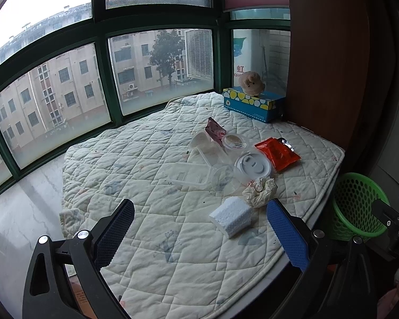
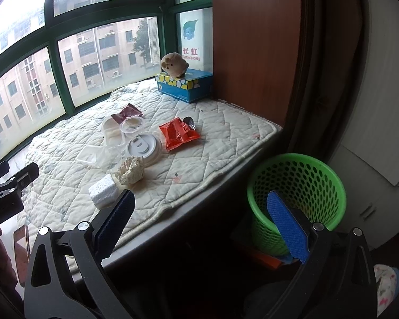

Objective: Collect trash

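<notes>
Trash lies on a quilted pad (image 1: pixel 151 212) on a window ledge: a white foam block (image 1: pixel 232 219), a crumpled tissue (image 1: pixel 260 191), a white round lid (image 1: pixel 252 164), clear plastic containers (image 1: pixel 196 174), a red wrapper (image 1: pixel 278 152) and a dark pink wrapper (image 1: pixel 214 130). My left gripper (image 1: pixel 199 232) is open and empty, just short of the foam block. My right gripper (image 2: pixel 199 219) is open and empty at the ledge's edge, beside a green mesh bin (image 2: pixel 298 199). The foam block (image 2: pixel 103 194), tissue (image 2: pixel 130 170) and red wrapper (image 2: pixel 178 133) also show in the right wrist view.
A blue tissue box (image 1: pixel 252 103) with a plush toy (image 1: pixel 251 82) stands at the back by a wooden cabinet side (image 1: pixel 327 53). Windows ring the ledge. The green bin (image 1: pixel 359 204) stands on the floor to the right of the ledge.
</notes>
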Action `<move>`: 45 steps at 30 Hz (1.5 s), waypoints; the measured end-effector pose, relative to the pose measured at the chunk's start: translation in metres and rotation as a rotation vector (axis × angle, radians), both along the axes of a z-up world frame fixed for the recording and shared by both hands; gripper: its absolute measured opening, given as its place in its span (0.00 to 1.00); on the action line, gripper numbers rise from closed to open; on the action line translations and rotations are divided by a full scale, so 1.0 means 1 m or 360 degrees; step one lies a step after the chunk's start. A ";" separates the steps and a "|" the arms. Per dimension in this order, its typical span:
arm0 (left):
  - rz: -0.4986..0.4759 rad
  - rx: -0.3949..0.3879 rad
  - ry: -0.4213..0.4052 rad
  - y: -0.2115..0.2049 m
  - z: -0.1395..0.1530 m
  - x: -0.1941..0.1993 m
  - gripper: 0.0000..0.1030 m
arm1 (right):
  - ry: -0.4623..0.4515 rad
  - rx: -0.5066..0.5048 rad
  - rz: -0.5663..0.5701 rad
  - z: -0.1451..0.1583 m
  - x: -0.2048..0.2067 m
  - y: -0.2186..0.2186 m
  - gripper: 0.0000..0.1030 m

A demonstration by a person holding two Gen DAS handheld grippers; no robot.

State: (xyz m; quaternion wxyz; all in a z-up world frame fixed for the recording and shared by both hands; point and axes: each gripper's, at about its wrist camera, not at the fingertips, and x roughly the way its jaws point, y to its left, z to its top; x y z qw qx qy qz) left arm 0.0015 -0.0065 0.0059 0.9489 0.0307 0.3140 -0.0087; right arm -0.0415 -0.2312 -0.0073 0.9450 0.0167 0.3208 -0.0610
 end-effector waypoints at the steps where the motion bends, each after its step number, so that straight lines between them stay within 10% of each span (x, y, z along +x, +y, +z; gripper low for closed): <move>1: 0.0001 0.0000 0.0000 0.000 0.000 0.000 0.94 | -0.0001 -0.0001 0.0000 0.000 0.000 -0.001 0.96; 45: 0.0045 -0.0006 0.0061 0.007 -0.005 0.030 0.94 | 0.0047 0.0027 0.0064 -0.001 0.026 0.000 0.96</move>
